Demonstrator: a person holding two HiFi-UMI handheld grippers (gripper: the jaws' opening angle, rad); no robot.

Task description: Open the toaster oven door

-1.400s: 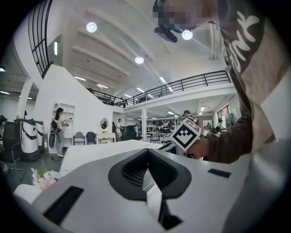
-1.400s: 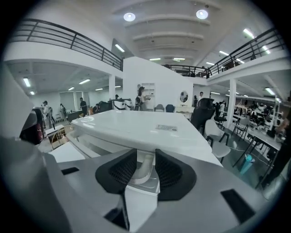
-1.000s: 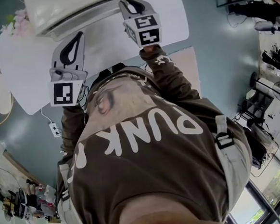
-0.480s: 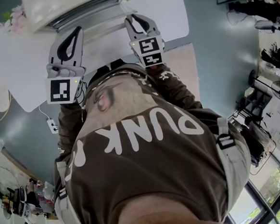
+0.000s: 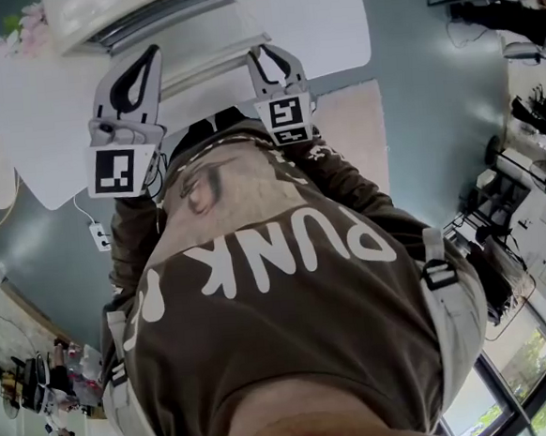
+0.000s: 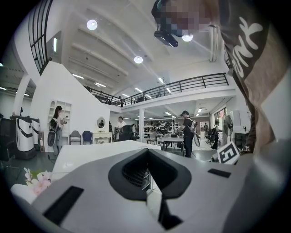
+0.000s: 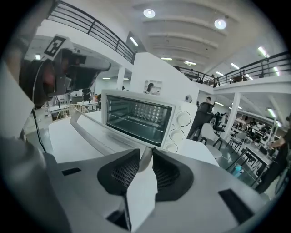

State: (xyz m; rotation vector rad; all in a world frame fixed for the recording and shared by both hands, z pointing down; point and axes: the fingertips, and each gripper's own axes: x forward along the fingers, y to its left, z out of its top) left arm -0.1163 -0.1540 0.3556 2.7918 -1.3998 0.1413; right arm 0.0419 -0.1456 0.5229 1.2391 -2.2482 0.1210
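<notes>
**Oven door down, right tool easing off at the handle**

In the head view the person's brown shirt (image 5: 287, 277) fills most of the frame. The white toaster oven (image 5: 116, 13) is cut off by the top edge. Only its roof, dark mouth and lowered door (image 5: 194, 51) show there, on the white desk (image 5: 333, 19).

The left tool (image 6: 148, 150) is held in front of the oven's left half, tips together with nothing between them. Its own grey body blocks the oven from its camera.

The right tool (image 7: 147, 151) sits at the knob end of the door's front edge, and its jaws are opening. The end of the grey handle bar (image 7: 91, 129) shows in the narrow gap at the tips. Whether the pads touch it cannot be made out.

"PUNK" runs in white letters across the shirt. The markings around the oven's three knobs (image 7: 183, 119) are too small to read. Each tool carries a cube with black-and-white square markers.

The oven is a smooth white box with rounded corners, and thin wire rails show in its open cavity. The tools' inner pads are ribbed.
</notes>
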